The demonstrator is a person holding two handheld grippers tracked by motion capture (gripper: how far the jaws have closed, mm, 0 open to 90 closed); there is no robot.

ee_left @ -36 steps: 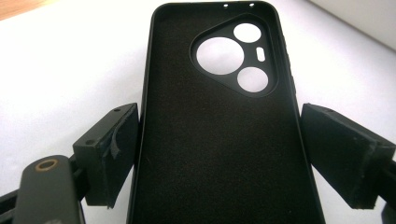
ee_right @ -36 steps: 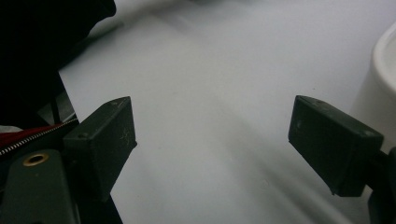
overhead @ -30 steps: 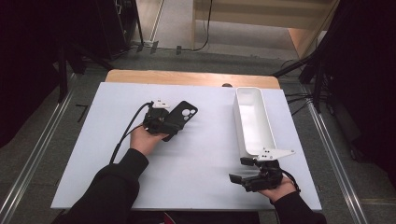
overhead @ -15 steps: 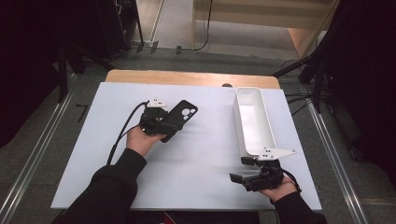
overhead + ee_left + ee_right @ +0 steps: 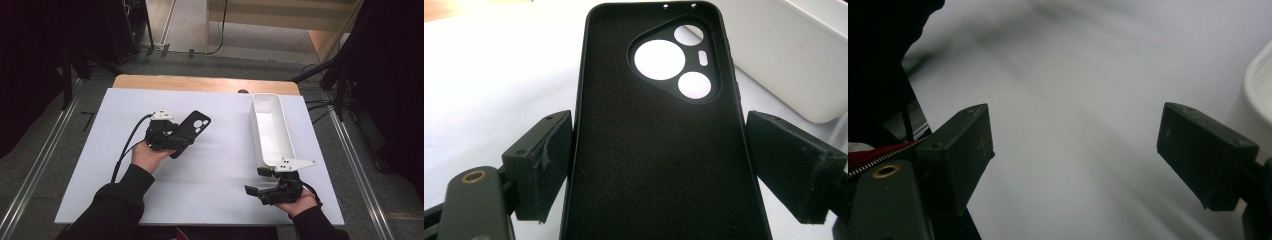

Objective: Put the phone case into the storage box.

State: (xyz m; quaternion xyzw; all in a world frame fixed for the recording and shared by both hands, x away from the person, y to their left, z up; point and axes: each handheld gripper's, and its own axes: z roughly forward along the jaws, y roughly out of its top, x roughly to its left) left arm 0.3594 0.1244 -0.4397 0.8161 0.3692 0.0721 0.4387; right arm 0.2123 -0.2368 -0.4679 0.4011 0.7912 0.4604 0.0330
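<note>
I am looking down on a white table (image 5: 100, 165) whose lower middle is lying bare, giving a wide lane between my two hands. At right of centre a long white tray (image 5: 260, 127) is standing lengthwise, blocking sideways passage there; my right gripper (image 5: 260, 187) is sitting just below its near end, jaws apart with bare table between them. At centre left my left gripper (image 5: 172, 142) is holding a black phone case (image 5: 192, 127), which is sticking out toward the upper right and narrowing the gap to the tray. The left third of the table is lying open apart from a trailing black cable (image 5: 127, 145).
</note>
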